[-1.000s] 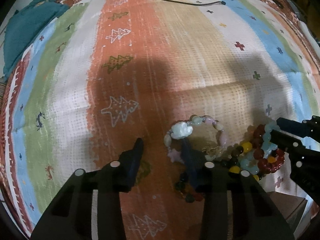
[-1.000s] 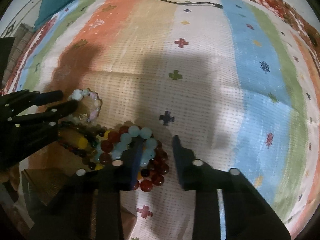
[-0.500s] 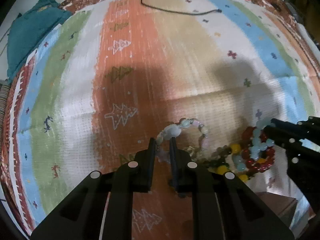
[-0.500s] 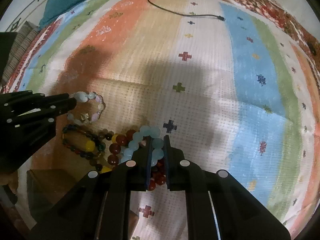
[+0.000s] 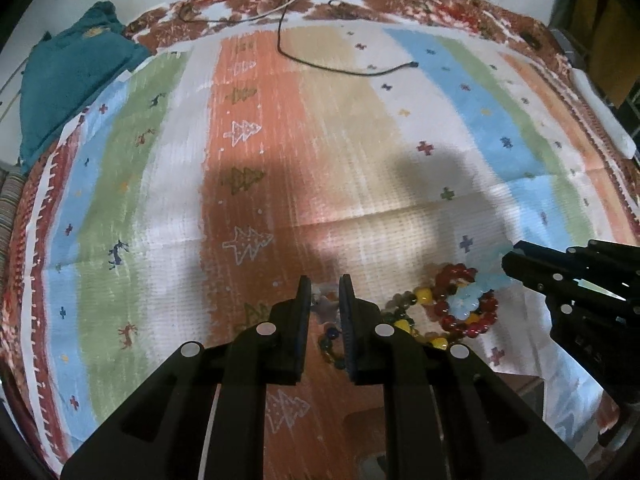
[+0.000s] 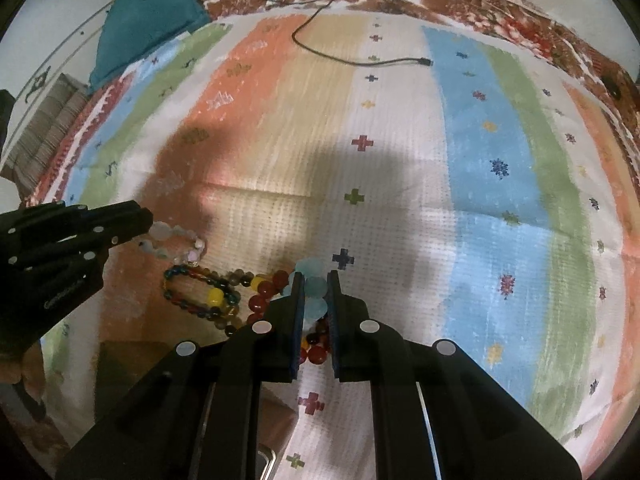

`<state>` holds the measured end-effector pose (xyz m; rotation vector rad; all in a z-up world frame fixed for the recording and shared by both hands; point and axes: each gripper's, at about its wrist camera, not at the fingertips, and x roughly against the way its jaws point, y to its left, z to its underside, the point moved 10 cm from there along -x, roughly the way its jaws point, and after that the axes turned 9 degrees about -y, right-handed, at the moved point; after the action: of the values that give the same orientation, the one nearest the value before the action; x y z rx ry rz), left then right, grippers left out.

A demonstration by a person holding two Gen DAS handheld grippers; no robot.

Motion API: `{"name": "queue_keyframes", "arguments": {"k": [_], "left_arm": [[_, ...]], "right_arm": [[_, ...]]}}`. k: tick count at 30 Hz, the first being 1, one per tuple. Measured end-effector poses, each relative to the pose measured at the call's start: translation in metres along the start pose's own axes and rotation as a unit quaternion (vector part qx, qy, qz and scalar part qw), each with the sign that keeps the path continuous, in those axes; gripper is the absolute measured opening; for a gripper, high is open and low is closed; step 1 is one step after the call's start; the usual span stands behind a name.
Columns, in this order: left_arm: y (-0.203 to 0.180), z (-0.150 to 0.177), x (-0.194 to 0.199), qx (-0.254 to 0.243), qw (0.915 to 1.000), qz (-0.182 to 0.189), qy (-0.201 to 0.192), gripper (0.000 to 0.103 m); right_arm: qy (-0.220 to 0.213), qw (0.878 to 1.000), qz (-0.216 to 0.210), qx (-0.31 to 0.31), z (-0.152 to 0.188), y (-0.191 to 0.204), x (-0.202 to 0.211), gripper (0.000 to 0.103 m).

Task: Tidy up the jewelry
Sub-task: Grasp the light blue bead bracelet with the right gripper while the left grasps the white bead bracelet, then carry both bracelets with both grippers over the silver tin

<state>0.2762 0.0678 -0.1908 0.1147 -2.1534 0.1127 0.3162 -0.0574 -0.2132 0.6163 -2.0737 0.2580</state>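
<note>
Left gripper [image 5: 325,280] clamped on pale pastel bracelet [image 6: 176,240]; right gripper [image 6: 314,276] clamped on light-blue bracelet [image 6: 314,292], above striped cloth [image 6: 400,168].

A striped cloth [image 6: 400,208] is covering the surface. Lying on it are a black cable [image 6: 352,58], a teal garment [image 6: 148,20] and a heap of bead bracelets [image 6: 224,296].

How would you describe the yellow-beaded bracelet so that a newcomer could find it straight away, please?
Start on the striped cloth and go to the bead pile at its near edge. The bracelet lies flat between the pale one in the left tool and the red one. It alone has small dark mixed beads plus one big yellow barrel bead.
</note>
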Motion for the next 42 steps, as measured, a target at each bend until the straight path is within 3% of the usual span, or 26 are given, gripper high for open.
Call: {"name": "queue_keyframes", "arguments": {"k": [14, 42], "left_arm": [[-0.010, -0.005, 0.037, 0.033, 0.9987, 0.027, -0.029, 0.014], [-0.024, 0.009, 0.088, 0.023, 0.9961, 0.052, -0.067, 0.014]], "right_arm": [[-0.048, 0.999, -0.007, -0.024, -0.010, 0.005, 0.032, 0.012], [-0.093, 0.996, -0.009, 0.006, 0.001, 0.028, 0.083, 0.012]]}}
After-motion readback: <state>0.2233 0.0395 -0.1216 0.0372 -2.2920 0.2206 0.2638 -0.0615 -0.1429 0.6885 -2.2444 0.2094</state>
